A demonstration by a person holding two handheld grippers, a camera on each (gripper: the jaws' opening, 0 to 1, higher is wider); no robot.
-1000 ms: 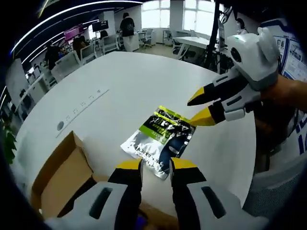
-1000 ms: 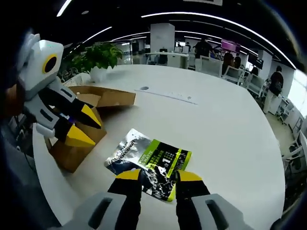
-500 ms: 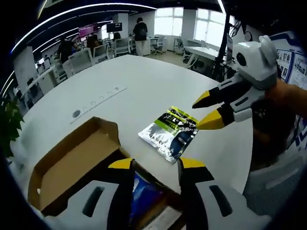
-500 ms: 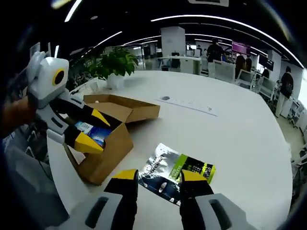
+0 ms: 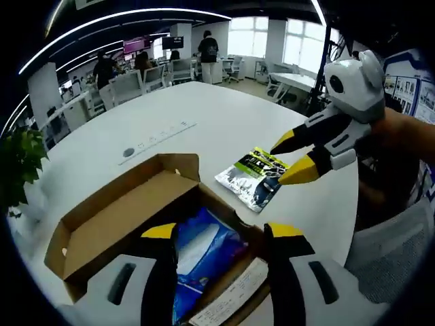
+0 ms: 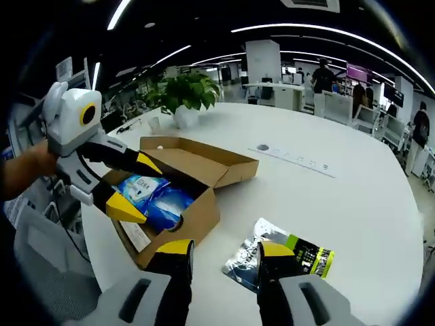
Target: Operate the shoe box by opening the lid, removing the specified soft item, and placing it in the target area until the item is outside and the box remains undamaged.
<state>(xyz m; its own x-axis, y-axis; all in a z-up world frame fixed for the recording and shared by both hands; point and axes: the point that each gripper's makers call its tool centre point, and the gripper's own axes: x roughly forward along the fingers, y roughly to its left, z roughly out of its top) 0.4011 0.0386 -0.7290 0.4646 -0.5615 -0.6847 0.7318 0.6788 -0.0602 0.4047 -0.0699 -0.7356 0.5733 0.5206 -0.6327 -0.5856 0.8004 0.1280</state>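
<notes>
An open brown cardboard shoe box [image 5: 102,227] [image 6: 204,163] stands on the white table with its lid folded back. Blue soft packs [image 5: 200,248] [image 6: 151,193] lie inside it. A silver, green and black foil pouch [image 5: 257,176] [image 6: 285,258] lies flat on the table beside the box. My left gripper [image 5: 221,234] [image 6: 132,187] hovers open over the box, with nothing between its jaws. Over the table near the pouch, my right gripper [image 6: 221,250] [image 5: 289,159] stands open and empty.
The round white table [image 5: 204,115] has an inset power strip [image 5: 156,134] [image 6: 296,159] and a potted plant [image 6: 187,95] at its far side. Office desks, chairs and people stand in the background. A person's hand [image 5: 408,136] holds the right gripper.
Both grippers have pulled back from the pouch, which stays on the table. The left gripper now hovers over the open box, and the blue packs inside have come into view.
</notes>
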